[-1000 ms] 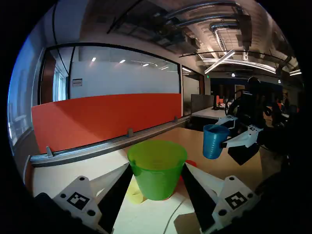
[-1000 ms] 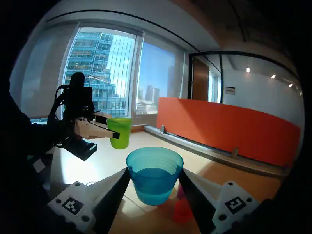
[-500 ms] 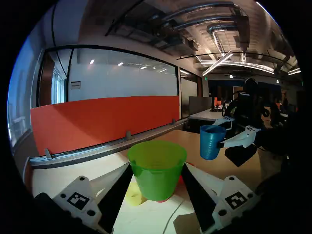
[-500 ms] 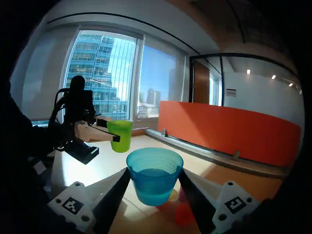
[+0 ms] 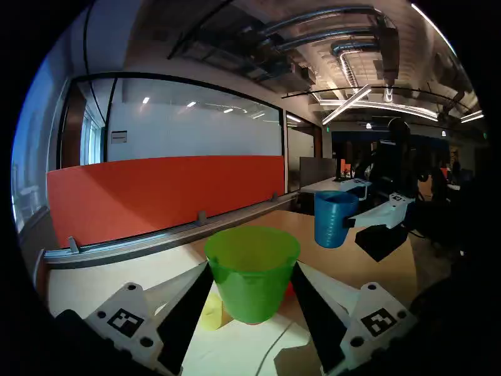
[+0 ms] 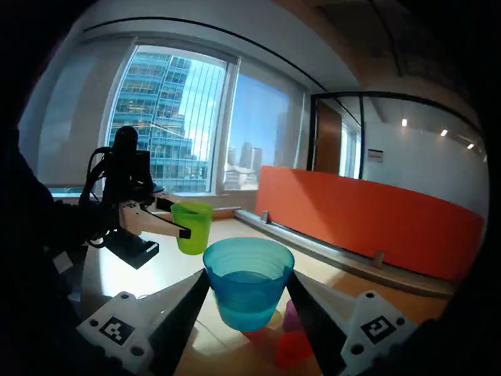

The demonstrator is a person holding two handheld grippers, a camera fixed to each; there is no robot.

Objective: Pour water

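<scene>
Right tool pinches a translucent blue plastic cup part-filled with water, left tool pinches an empty translucent green plastic cup at its 10 o'clock, well apart, so tipping early likely spills onto the desk.

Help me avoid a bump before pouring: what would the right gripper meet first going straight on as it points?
Past its own blue cup, the way looks free up to the orange partition; the green cup sits off that line, depth unclear.
</scene>
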